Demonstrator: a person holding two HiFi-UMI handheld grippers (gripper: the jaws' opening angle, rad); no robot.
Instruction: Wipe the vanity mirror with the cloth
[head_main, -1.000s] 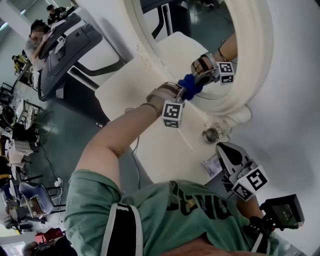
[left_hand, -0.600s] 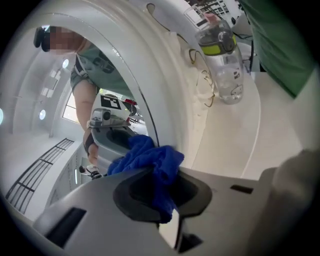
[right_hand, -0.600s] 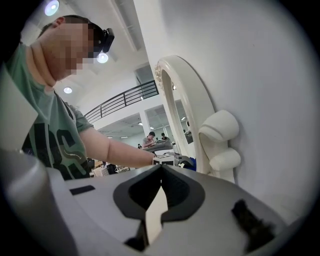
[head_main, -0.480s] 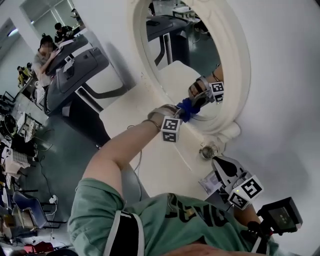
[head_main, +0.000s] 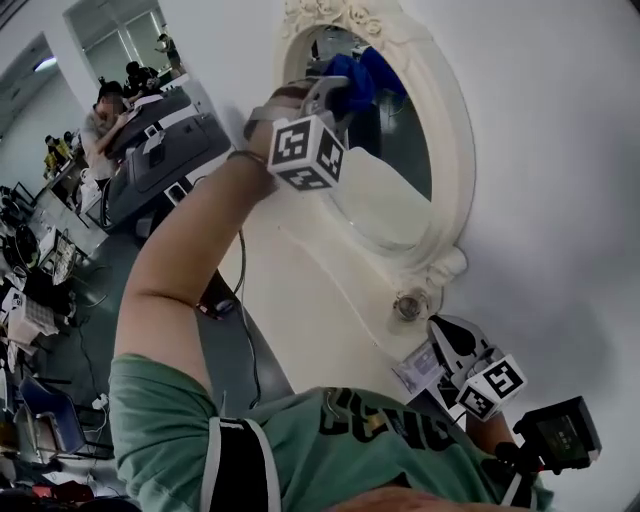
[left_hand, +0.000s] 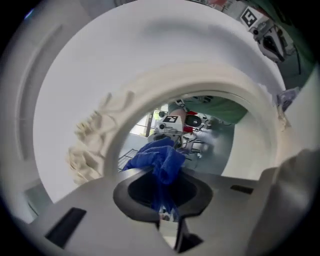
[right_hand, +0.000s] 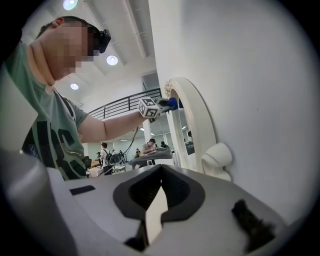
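- The left gripper (head_main: 335, 95) has its jaws pinched on the blue cloth (left_hand: 161, 156). The cloth bunches out past the jaw tips and lies against the glass of the vanity mirror (head_main: 392, 190).
- The contact is at the top end of the oval, just under the carved crest (head_main: 340, 15) of the white frame. In the left gripper view the crest (left_hand: 92, 135) sits to the left of the cloth.
- The mirror's long axis runs from that crest down towards the person. Nearly all of the glass therefore lies below the cloth, on the person's side of the jaws.
- The next stroke probably has to come down along this axis, with the cloth kept flat on the glass.
- The right gripper (head_main: 455, 340) hangs low by the mirror's bottom end, well apart from the cloth. Its jaws are drawn together on nothing (right_hand: 159, 195).
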